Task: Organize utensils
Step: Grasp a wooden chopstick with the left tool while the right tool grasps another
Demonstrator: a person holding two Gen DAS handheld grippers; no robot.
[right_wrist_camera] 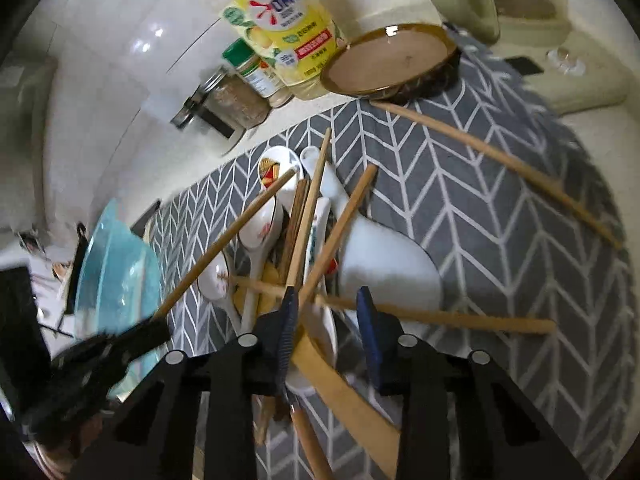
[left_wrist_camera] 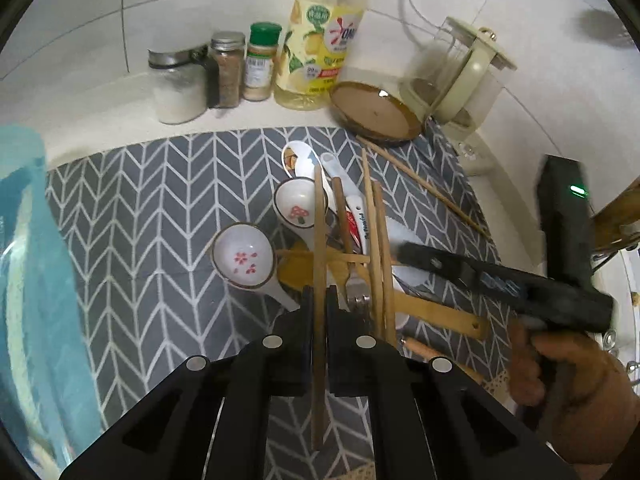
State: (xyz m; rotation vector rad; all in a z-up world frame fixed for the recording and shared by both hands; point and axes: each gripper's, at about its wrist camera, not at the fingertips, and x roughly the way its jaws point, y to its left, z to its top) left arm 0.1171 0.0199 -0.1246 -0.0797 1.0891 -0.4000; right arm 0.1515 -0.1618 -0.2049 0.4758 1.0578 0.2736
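The left gripper (left_wrist_camera: 319, 300) was pressed together on a single wooden chopstick (left_wrist_camera: 319, 240), which ran straight between its pads from 6 o'clock up toward 12 in the left wrist view. The right gripper (right_wrist_camera: 326, 300) stood partly spread above the heap; several sticks and a wooden spatula handle (right_wrist_camera: 348, 396) passed between its jaws, but no pad could be seen pressing on any of them.

The step in hand looked like picking chopsticks out of the pile. The next move probably called for lifting the pinched chopstick straight up so that it slid free without dragging the crossed sticks beside it.

The utensils lay tangled at the centre of a grey herringbone mat (left_wrist_camera: 152, 208): pale wooden chopsticks crossing at many angles, a white ceramic spoon with red blossoms (left_wrist_camera: 243, 258) at 9 o'clock of the heap, and a mushroom-printed spoon (left_wrist_camera: 298, 204) just beyond. One loose chopstick (right_wrist_camera: 500, 164) lay well apart at 2 o'clock in the right wrist view.

Farther back, at 12 o'clock, stood a brown dish (left_wrist_camera: 376, 114), a yellow detergent bottle (left_wrist_camera: 324, 36) and spice jars (left_wrist_camera: 244, 68).
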